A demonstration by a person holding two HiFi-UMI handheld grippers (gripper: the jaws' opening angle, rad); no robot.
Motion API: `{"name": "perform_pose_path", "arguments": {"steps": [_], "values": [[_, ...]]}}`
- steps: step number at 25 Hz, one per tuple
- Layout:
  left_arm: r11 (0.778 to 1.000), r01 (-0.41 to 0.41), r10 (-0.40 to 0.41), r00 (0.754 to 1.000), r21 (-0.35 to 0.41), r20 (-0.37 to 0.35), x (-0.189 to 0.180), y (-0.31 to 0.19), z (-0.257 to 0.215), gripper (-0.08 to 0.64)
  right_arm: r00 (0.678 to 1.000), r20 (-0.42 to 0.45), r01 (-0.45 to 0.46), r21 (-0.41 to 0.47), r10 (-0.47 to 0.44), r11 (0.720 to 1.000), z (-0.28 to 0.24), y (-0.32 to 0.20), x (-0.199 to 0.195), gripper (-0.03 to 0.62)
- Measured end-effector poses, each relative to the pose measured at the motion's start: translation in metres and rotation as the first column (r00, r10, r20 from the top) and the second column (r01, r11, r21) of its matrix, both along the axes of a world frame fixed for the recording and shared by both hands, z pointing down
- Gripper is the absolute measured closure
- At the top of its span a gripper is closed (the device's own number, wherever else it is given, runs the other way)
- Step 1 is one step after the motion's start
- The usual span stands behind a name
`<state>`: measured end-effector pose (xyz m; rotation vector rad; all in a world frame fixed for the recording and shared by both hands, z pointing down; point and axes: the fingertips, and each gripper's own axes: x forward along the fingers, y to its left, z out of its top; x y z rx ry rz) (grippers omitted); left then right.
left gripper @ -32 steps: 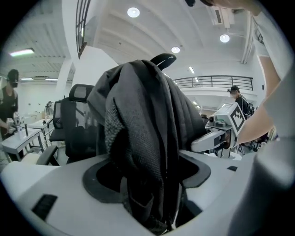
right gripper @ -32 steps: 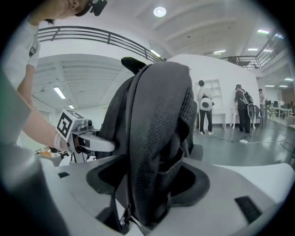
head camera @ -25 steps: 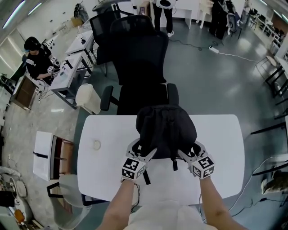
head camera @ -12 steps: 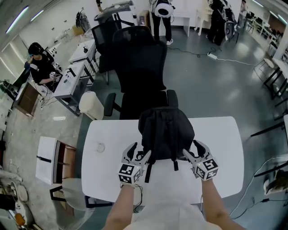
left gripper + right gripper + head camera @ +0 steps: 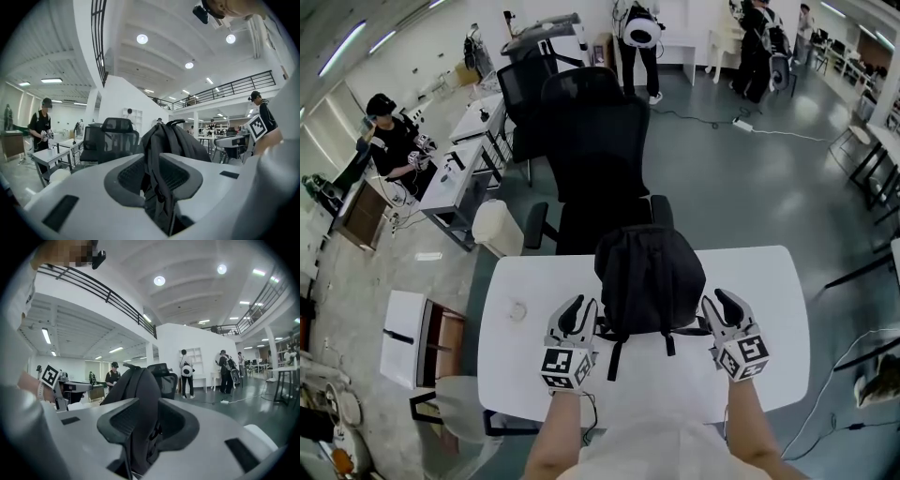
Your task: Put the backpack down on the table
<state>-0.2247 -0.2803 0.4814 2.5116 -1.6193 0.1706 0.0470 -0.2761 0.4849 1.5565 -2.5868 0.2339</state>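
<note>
— Where's the backpack (image 5: 650,277) right now?

— Upright, with the white tabletop (image 5: 769,309) beneath it and a black office chair (image 5: 595,159) just behind it. Whether the backpack's base sits on the tabletop or hangs just clear of it, I can't tell from where I stand.

— And the grippers?

— One on each side of the backpack, low down, on the side nearest the person. The left hand-held gripper (image 5: 581,309) has just been closing its jaws, and a dark shoulder strap (image 5: 158,187) of the backpack is pinched between them. The right hand-held gripper (image 5: 719,302) has just been closing too. It's clamped on dark fabric (image 5: 140,427) from the backpack's other side, a strap or a fold, I'd guess.

— How will it handle?

— Soft and floppy. The cloth sags and loose strap ends (image 5: 612,361) dangle below the backpack, so I'd expect it to slump or tip once it's let go. It looks part-filled: middling weight, nothing fragile. The fabric may creep through the pads if the load swings.

— Best place to hold it?

— The straps, close to where they join the backpack, one each side; that should hold it level. The top handle loop (image 5: 177,123) would suit a single gripper.
</note>
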Motion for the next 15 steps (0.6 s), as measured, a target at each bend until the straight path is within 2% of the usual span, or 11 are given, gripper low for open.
{"name": "perform_pose_path", "arguments": {"steps": [3,7,15], "values": [[0.999,0.025,-0.026,0.999,0.033,0.02,-0.005,0.003,-0.015,0.499,1.0,-0.015,-0.022,0.026,0.023,0.999,-0.013,0.003,0.008,0.539],[0.997,0.036,-0.037,0.999,0.067,0.02,-0.008,0.003,-0.035,0.523,0.999,0.002,-0.036,0.05,0.036,0.998,-0.028,0.006,0.014,0.565],[0.995,0.034,-0.037,0.999,0.098,0.027,-0.006,0.006,-0.05,0.526,0.998,-0.036,-0.046,0.08,0.049,0.996,-0.039,0.009,0.015,0.574]]}}
